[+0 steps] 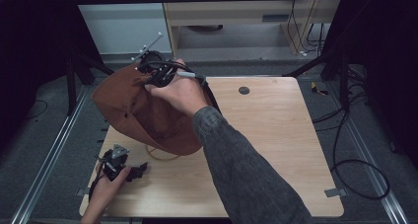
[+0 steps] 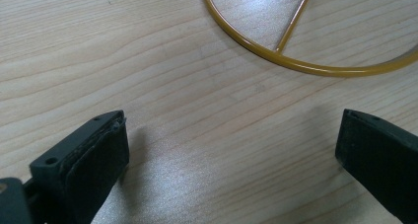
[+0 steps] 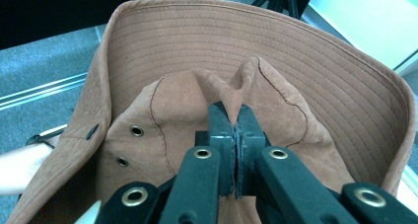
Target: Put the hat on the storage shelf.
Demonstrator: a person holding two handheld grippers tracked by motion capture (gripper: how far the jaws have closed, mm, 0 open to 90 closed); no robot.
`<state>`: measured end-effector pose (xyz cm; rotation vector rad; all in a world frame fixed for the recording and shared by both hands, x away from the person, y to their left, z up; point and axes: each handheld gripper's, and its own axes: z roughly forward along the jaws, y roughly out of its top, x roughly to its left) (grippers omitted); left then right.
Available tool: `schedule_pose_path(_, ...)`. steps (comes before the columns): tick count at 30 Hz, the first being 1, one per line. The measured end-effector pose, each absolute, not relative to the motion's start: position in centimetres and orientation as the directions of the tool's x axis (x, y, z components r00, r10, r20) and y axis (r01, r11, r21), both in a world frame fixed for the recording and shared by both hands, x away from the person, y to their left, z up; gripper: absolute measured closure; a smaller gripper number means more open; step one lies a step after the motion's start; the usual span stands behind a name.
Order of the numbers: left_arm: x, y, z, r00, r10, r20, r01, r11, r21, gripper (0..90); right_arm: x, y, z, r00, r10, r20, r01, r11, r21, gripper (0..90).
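Note:
A brown wide-brimmed hat (image 1: 143, 110) hangs lifted above the left part of the wooden table (image 1: 266, 135). My right gripper (image 3: 235, 116) is shut on a pinched fold of the hat's crown (image 3: 197, 100), with the brim (image 3: 276, 51) curving up behind it. In the high view the right gripper (image 1: 156, 76) sits at the hat's top. A yellow ring (image 2: 296, 61) with a thin stem lies flat on the table, partly under the hat (image 1: 160, 155). My left gripper (image 2: 231, 150) rests low over bare wood just short of the ring, jaws wide apart, nothing between them. It shows at the front left corner (image 1: 118, 165).
A dark round grommet (image 1: 244, 90) sits in the table near its far edge. Metal rails (image 1: 49, 155) run along the floor on both sides, and cables (image 1: 355, 150) loop on the floor to the right. The table's right half is bare wood.

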<state>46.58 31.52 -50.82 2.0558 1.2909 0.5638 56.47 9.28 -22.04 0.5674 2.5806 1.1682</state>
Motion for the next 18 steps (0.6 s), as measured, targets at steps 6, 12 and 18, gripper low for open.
schedule_pose_path(6, 46.58, 31.52, -50.82, 0.426, 0.904, 0.022, 0.631, -0.315, 0.709, 0.0, 56.46, 9.24, -22.08, -0.892, 0.447, -0.064, 0.246, 0.601, 0.760, 88.8)
schedule_pose_path(12, 46.57, 31.51, -50.82, 0.426, 0.905, 0.021, 0.631, -0.314, 0.710, 0.0, 56.49, 9.19, -22.15, -0.892, 0.448, -0.060, 0.250, 0.600, 0.760, 88.5)
schedule_pose_path(18, 46.57, 31.51, -50.82, 0.426, 0.905, 0.021, 0.631, -0.314, 0.709, 0.0, 56.53, 9.28, -22.21, -0.893, 0.447, -0.053, 0.253, 0.595, 0.763, 87.0)
